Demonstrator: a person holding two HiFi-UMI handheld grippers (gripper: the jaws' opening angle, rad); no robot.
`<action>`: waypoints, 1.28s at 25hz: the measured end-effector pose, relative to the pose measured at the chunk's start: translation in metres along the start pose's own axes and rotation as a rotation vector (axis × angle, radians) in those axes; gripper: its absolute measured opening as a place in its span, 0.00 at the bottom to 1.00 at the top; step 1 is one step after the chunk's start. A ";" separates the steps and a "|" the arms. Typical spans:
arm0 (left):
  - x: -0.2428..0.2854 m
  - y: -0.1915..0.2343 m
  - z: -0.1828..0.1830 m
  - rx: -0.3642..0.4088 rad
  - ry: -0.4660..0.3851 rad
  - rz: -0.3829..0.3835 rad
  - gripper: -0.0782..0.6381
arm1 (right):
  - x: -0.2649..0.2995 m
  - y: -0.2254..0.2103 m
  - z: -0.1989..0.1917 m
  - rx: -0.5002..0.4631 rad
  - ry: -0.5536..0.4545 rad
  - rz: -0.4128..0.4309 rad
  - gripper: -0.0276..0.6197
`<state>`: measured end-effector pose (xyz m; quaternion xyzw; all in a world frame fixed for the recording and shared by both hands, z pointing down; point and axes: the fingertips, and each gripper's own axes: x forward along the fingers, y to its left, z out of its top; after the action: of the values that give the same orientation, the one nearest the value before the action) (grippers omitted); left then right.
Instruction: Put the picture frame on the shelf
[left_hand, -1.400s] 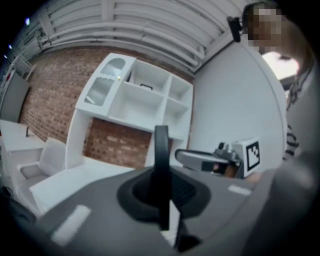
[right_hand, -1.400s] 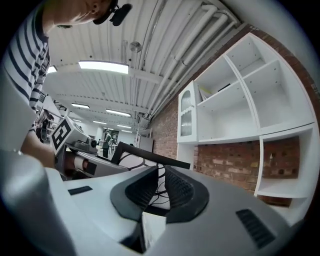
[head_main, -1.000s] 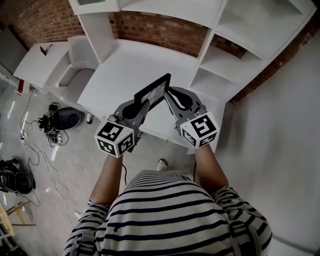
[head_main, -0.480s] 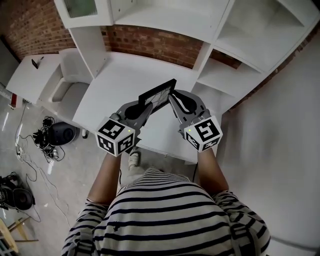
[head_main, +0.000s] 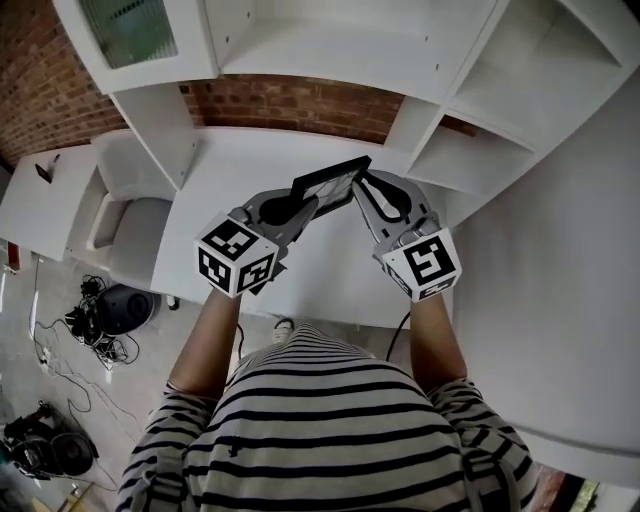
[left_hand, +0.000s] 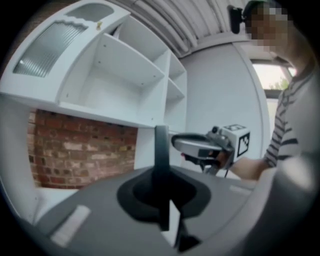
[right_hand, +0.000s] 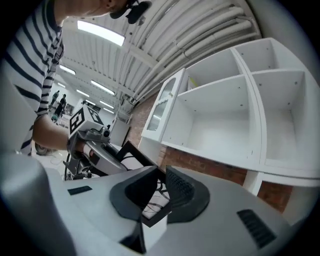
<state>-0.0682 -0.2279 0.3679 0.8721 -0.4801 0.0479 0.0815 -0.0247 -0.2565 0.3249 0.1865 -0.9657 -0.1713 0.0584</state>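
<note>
Red brick wall (head_main: 290, 100) across upper frame, behind white tabletop (head_main: 240, 165). White armchair (head_main: 125, 205) at left. Lower left floor (head_main: 60, 400): dark rounded device (head_main: 125, 305) beside tangled cables (head_main: 95, 330). Ribbed-glass cabinet door (head_main: 128, 30), upper left corner.

Brick wall (head_main: 290, 100), white desk (head_main: 235, 175), grey floor (head_main: 120, 400), cables (head_main: 95, 325).

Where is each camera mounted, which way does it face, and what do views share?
Head view: on the person's head, steeply down at the white desk; striped shirt, forearms, left gripper and right gripper gripping the black rectangular picture frame.
Left gripper view: on that gripper, toward the white shelf unit; right gripper, shirt.
Right gripper view: on that gripper, toward the shelf unit; left gripper, shirt.
Shared: all three show the frame.
</note>
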 end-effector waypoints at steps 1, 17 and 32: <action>0.000 0.008 0.003 0.002 0.001 -0.016 0.14 | 0.007 0.000 0.005 -0.042 0.010 -0.004 0.07; 0.005 0.056 0.065 0.085 0.002 -0.227 0.14 | 0.070 -0.009 0.049 -0.829 0.378 -0.085 0.17; 0.009 0.056 0.087 0.053 -0.069 -0.256 0.14 | 0.079 -0.029 0.060 -0.992 0.431 -0.102 0.17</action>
<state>-0.1099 -0.2812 0.2893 0.9292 -0.3660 0.0198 0.0472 -0.0982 -0.2934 0.2619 0.2139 -0.7248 -0.5670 0.3279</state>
